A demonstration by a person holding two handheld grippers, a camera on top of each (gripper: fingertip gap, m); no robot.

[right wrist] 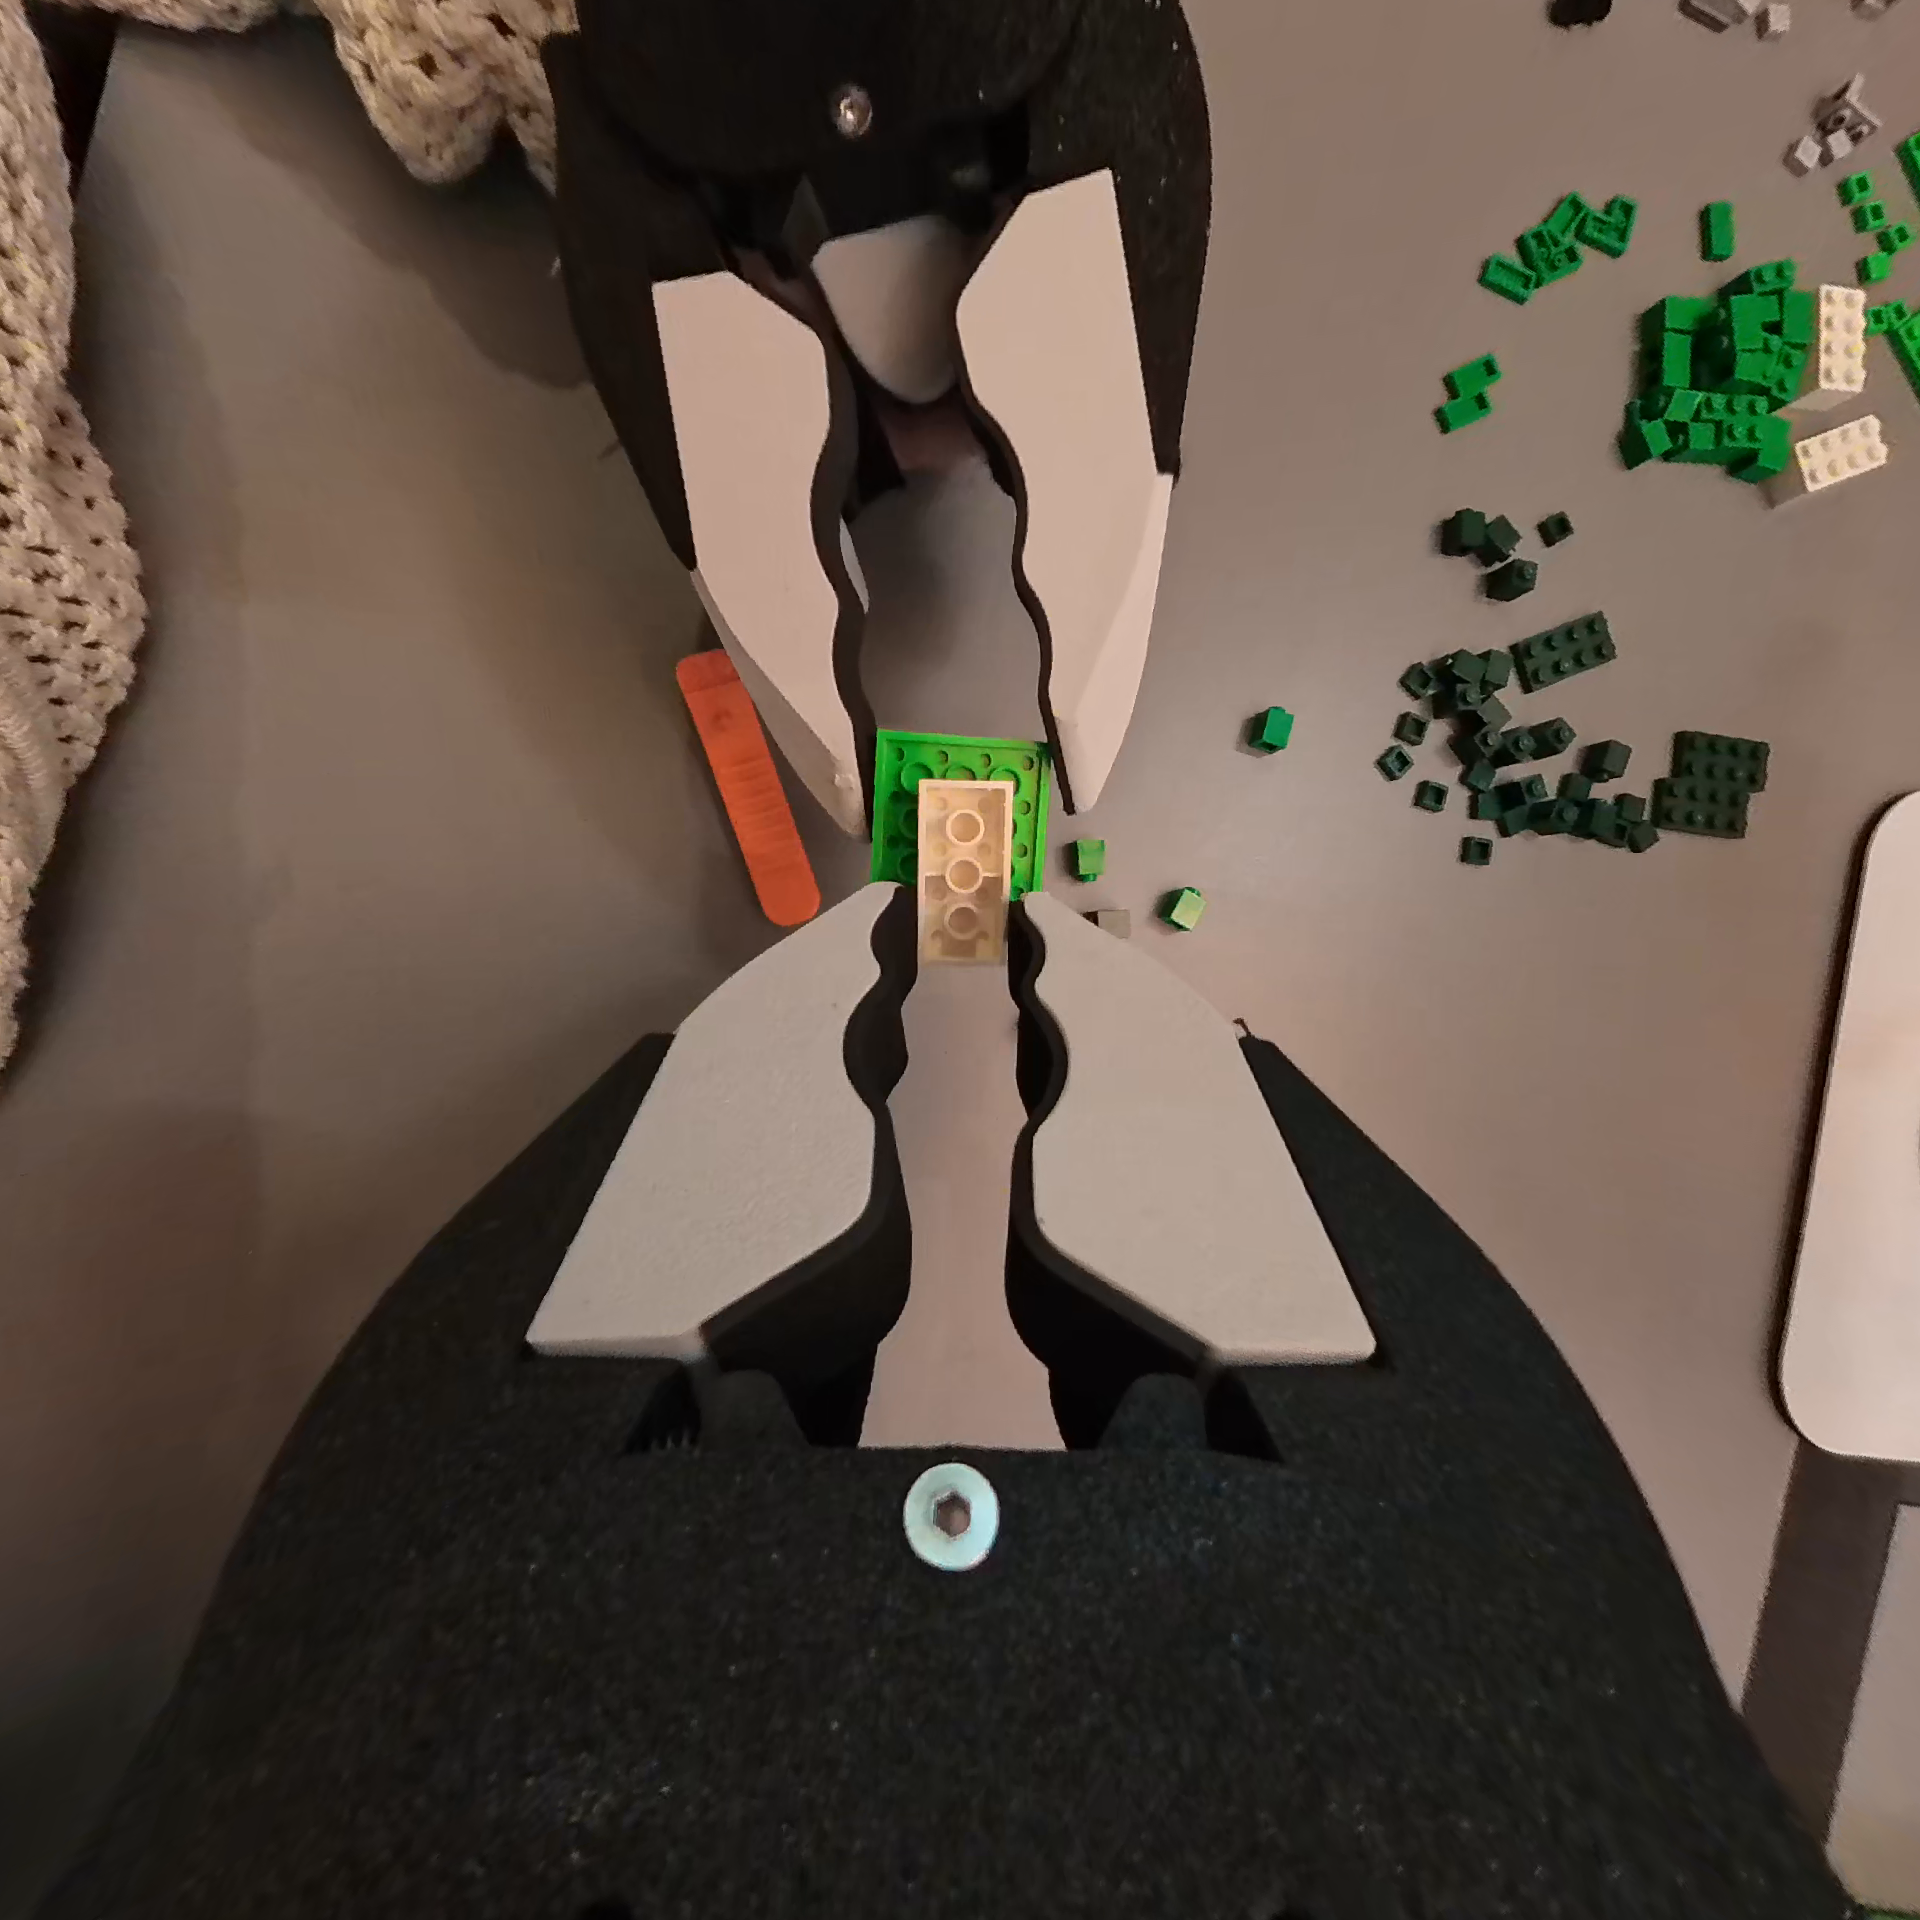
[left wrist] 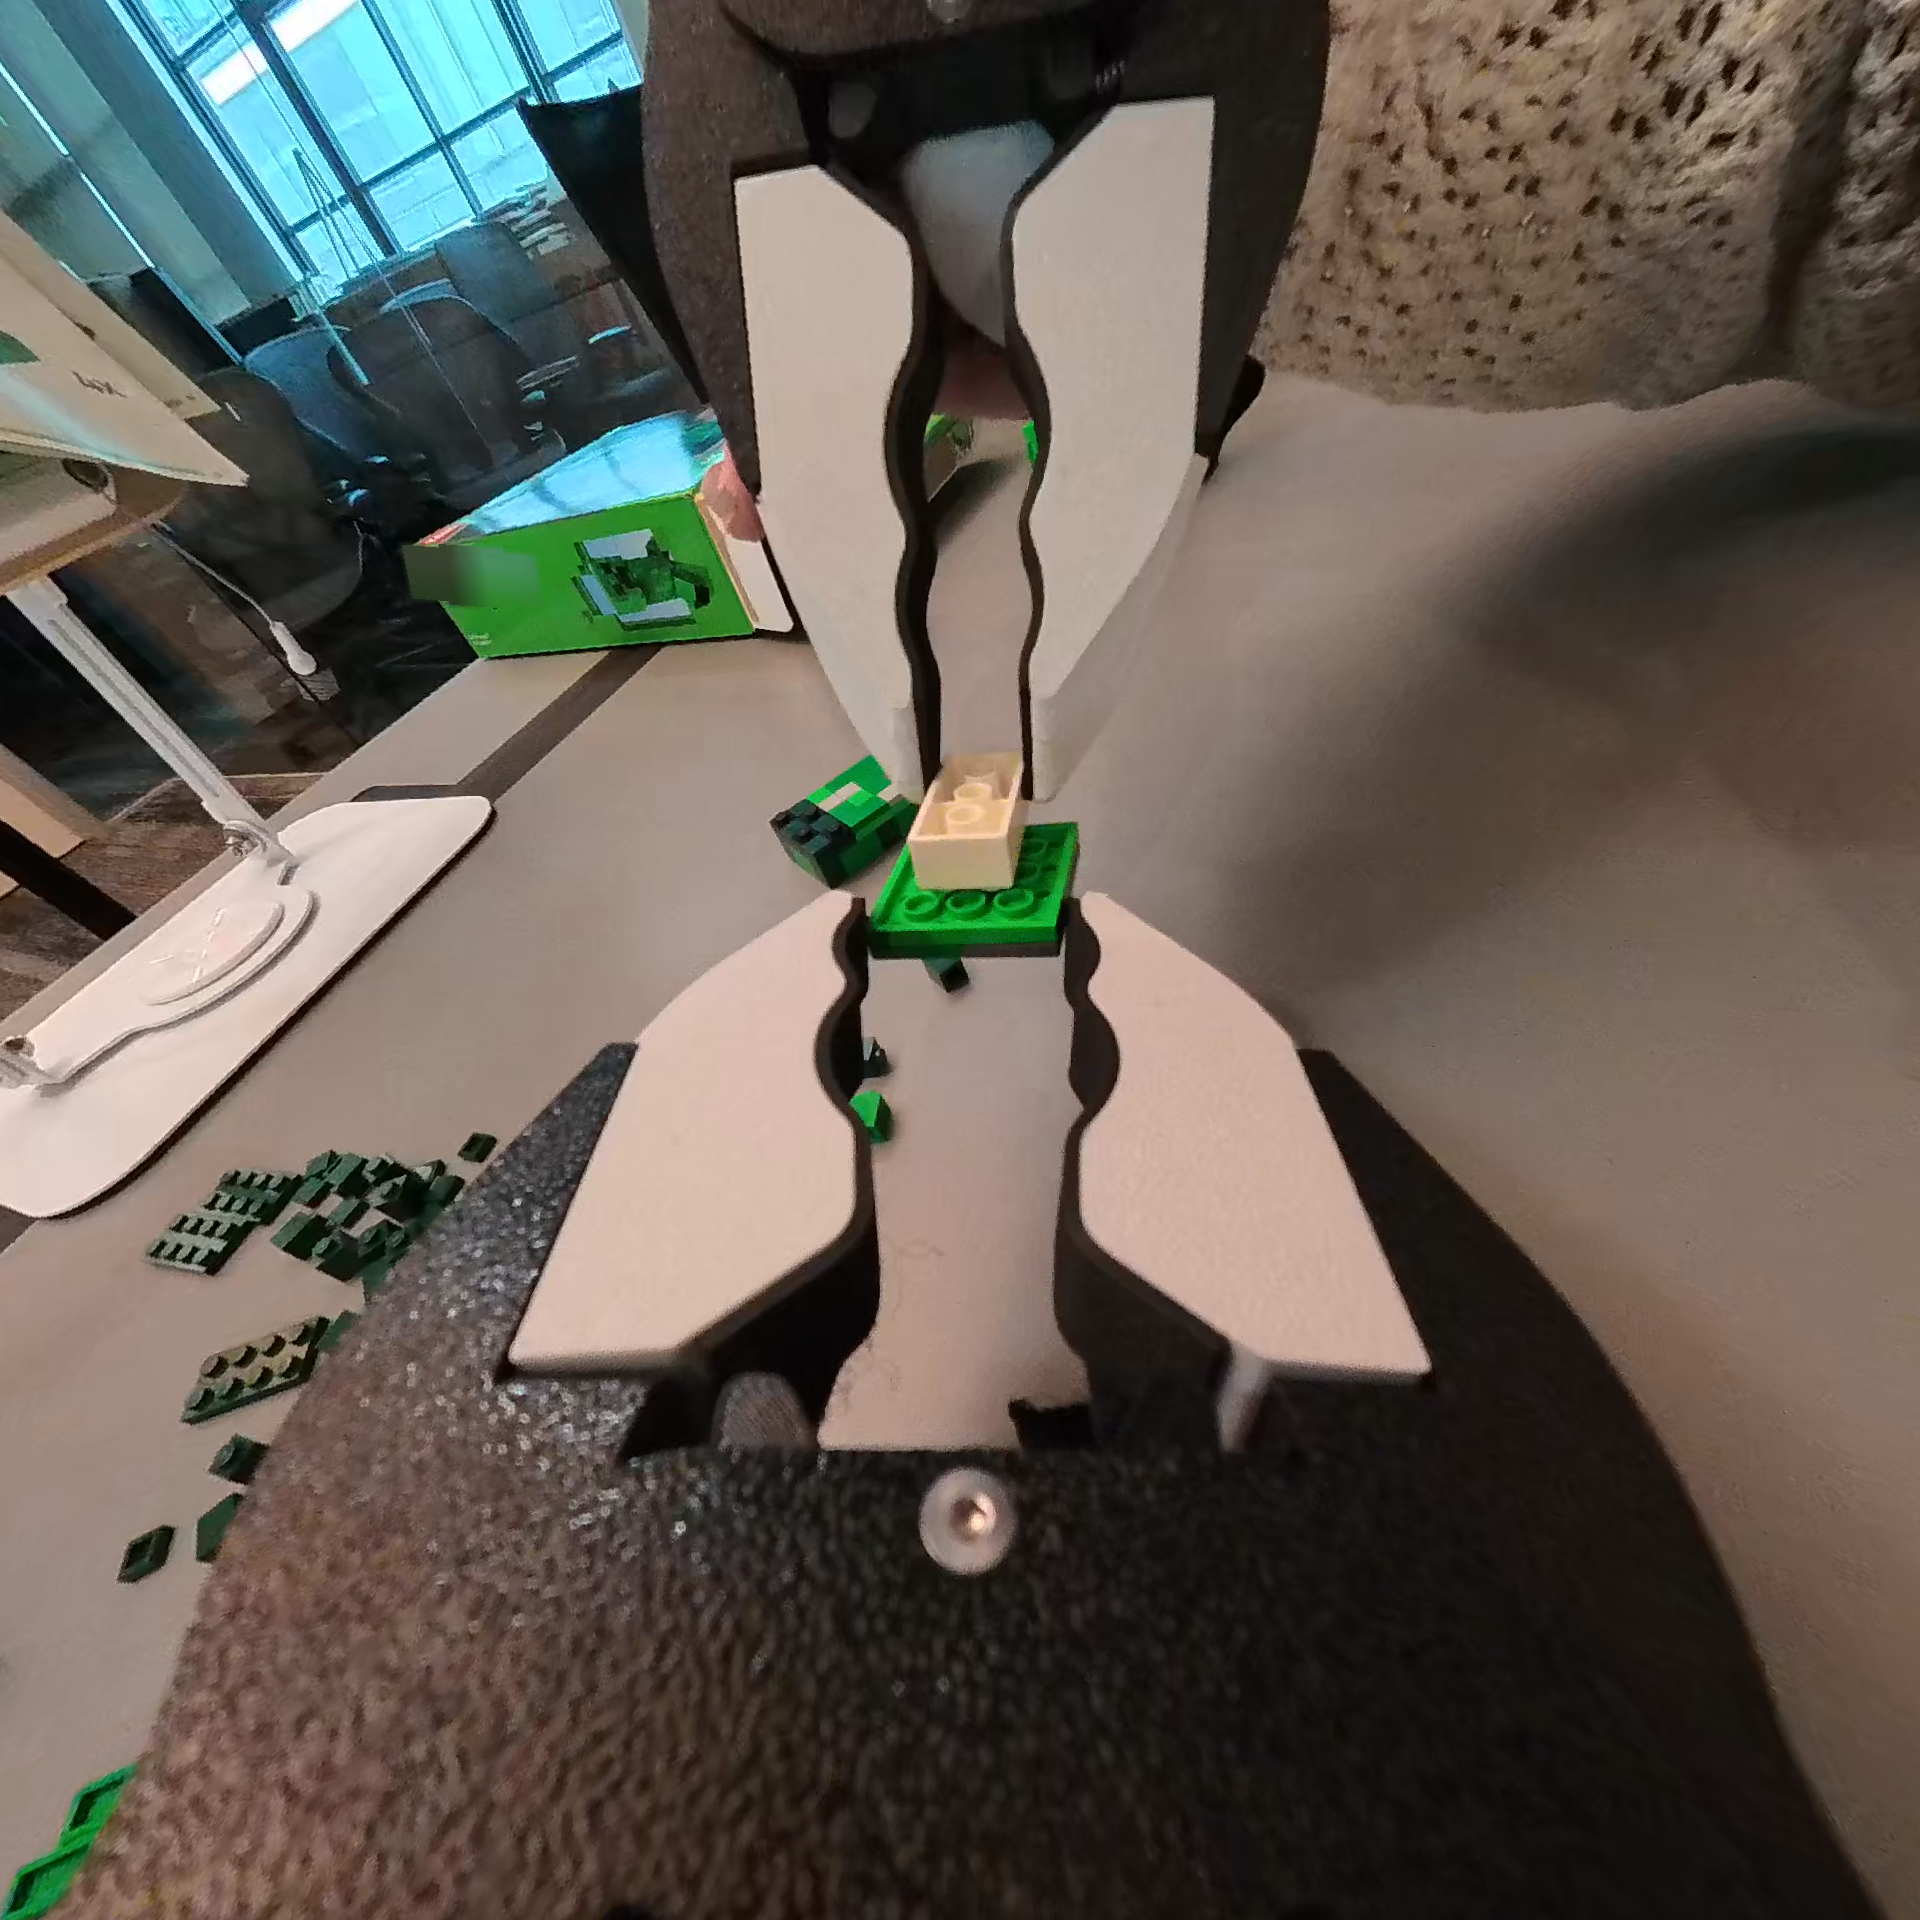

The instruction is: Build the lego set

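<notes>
My left gripper (left wrist: 966, 920) is shut on a bright green square plate (left wrist: 1023, 904), gripping it by two opposite edges above the grey table. My right gripper (right wrist: 961, 909) is shut on a white brick (right wrist: 964, 831). The brick's hollow underside faces the right wrist camera, and its other side lies against the plate's (right wrist: 899, 779) studded face. In the left wrist view the right gripper (left wrist: 977, 790) comes in from the top with the white brick (left wrist: 966, 831). In the right wrist view the left gripper (right wrist: 961, 805) comes in from the top.
An orange brick separator (right wrist: 743, 790) lies beside the plate. Loose bright green pieces (right wrist: 1714, 364), white bricks (right wrist: 1839, 447) and dark green pieces (right wrist: 1558, 727) lie to the right. A green box (left wrist: 613, 561), a small green build (left wrist: 842, 821) and a white stand base (left wrist: 208, 966) are on the table. My two grippers' fingertips are within a few centimetres of each other.
</notes>
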